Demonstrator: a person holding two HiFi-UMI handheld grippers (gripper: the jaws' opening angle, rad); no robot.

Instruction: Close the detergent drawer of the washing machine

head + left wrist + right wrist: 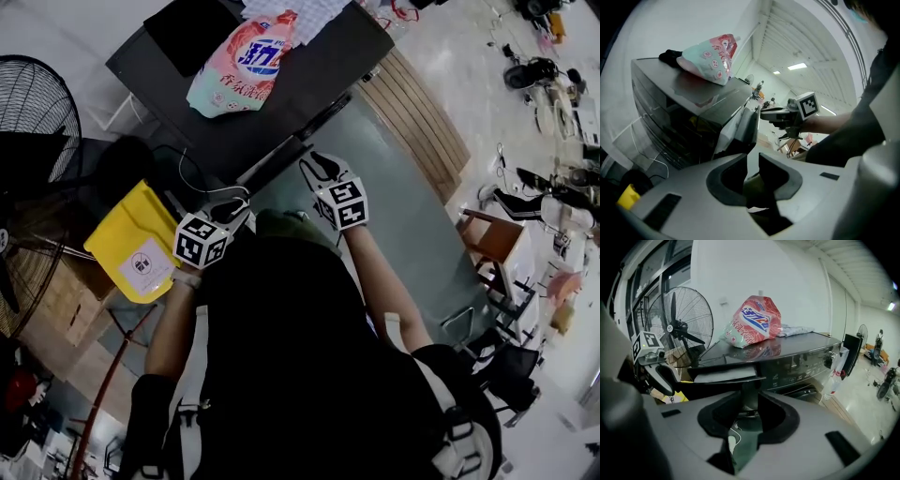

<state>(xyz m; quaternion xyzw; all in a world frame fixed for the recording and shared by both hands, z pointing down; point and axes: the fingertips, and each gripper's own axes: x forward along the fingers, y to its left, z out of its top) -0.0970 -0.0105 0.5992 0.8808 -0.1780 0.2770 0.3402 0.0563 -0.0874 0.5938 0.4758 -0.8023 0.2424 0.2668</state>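
Note:
The dark washing machine carries a pink detergent bag on its top. Its detergent drawer stands pulled out from the front at the left end of the control panel, seen as a pale tray in the right gripper view and end-on in the left gripper view. My left gripper hovers just left of the drawer, jaws apart with nothing between them. My right gripper is close to the drawer's right side, also open and empty.
A standing fan and a yellow bag are at the left. A cloth lies on the machine behind the detergent bag. A wooden chair stands at the right. A bottle hangs at the machine's right front.

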